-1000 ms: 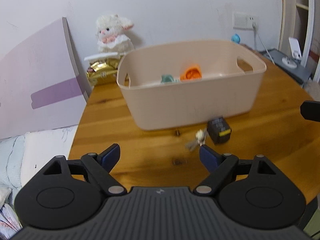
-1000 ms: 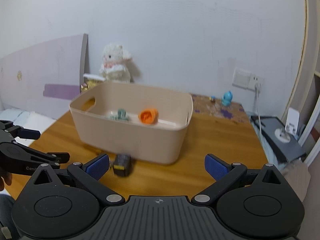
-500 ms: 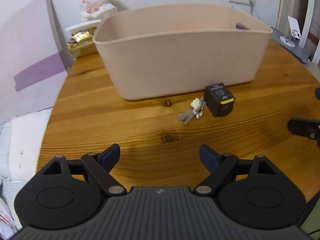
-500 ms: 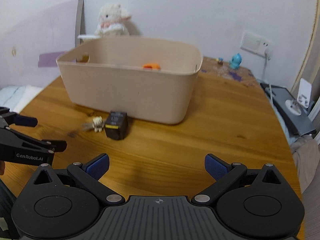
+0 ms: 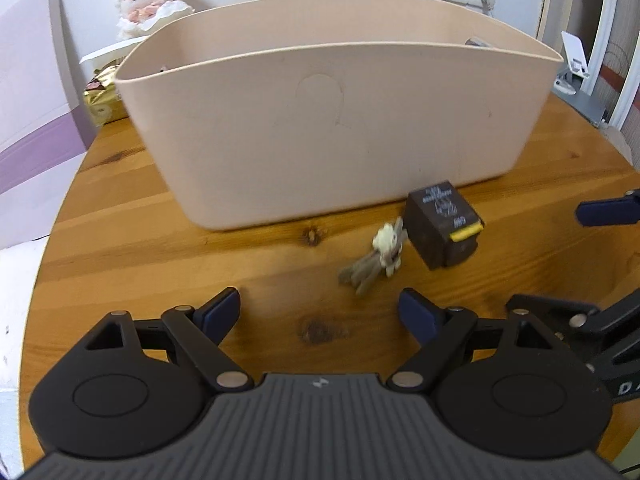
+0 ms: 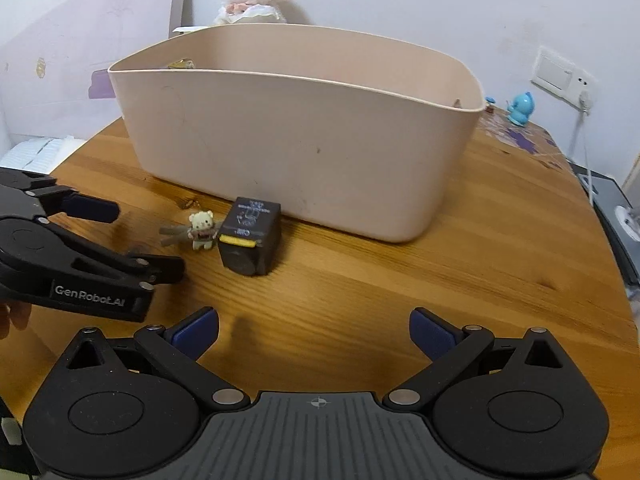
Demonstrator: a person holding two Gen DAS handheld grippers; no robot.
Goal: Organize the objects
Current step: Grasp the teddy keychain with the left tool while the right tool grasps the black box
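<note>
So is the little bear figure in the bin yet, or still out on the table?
Out. The bear figure lies on the wooden table in front of the beige bin, beside the black box.

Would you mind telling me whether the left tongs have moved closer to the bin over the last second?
Yes. The left tongs have moved forward and down toward the bin, which now looms larger.

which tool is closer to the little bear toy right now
Left. The left tool sits open just short of the little bear toy, which lies slightly right of its gap. The right tool, also open, hangs further back, with the bear well off to its left beside the black box.
</note>
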